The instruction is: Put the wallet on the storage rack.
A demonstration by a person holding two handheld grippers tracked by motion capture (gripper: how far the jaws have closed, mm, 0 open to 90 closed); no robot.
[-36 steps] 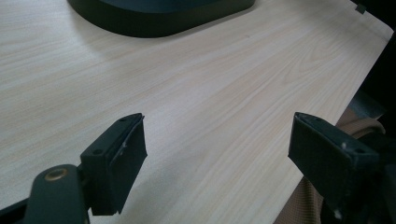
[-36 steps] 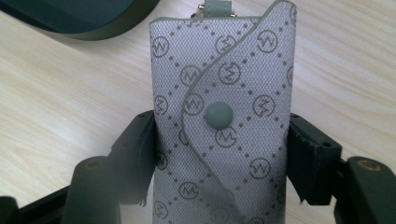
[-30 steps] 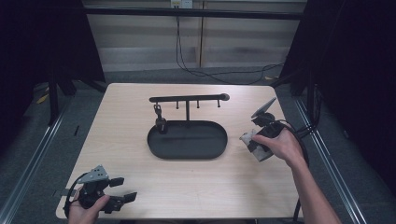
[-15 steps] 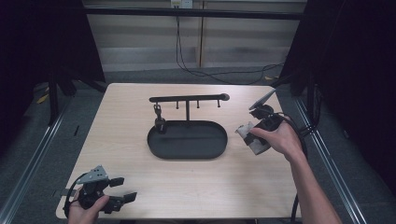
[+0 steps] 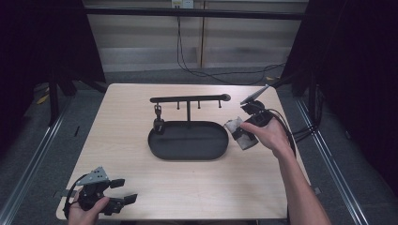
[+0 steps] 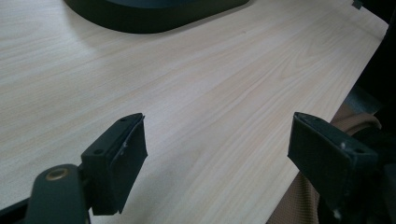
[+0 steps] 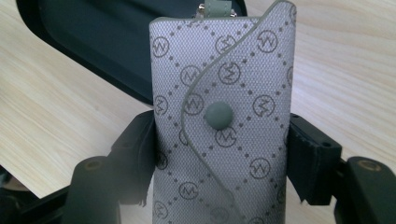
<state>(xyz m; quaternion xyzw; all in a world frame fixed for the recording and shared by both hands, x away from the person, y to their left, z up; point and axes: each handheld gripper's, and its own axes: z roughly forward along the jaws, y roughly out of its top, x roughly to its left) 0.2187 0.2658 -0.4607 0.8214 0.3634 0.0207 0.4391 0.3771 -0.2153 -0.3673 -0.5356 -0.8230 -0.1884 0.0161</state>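
Observation:
A grey patterned key pouch (image 7: 224, 121) with a green snap button sits between the jaws of my right gripper (image 7: 219, 154), which is shut on it. In the high view the pouch (image 5: 238, 133) is held just off the right end of the black oval tray (image 5: 164, 145), under the person's right hand, with the right gripper (image 5: 241, 136) around it. A black hanger rail (image 5: 187, 99) stands over the tray with a small dark key fob (image 5: 158, 123) hanging at its left. My left gripper (image 5: 123, 191) rests open at the table's near left corner, its jaws (image 6: 217, 163) wide apart over bare wood.
The light wooden table (image 5: 117, 117) has its near edge close behind the left gripper. Cables (image 5: 300, 133) trail off the right side. Dark curtains and metal floor rails flank the table.
The right hand has carried the pouch a little left and up, closer to the tray's right end. The left gripper has stayed where it was.

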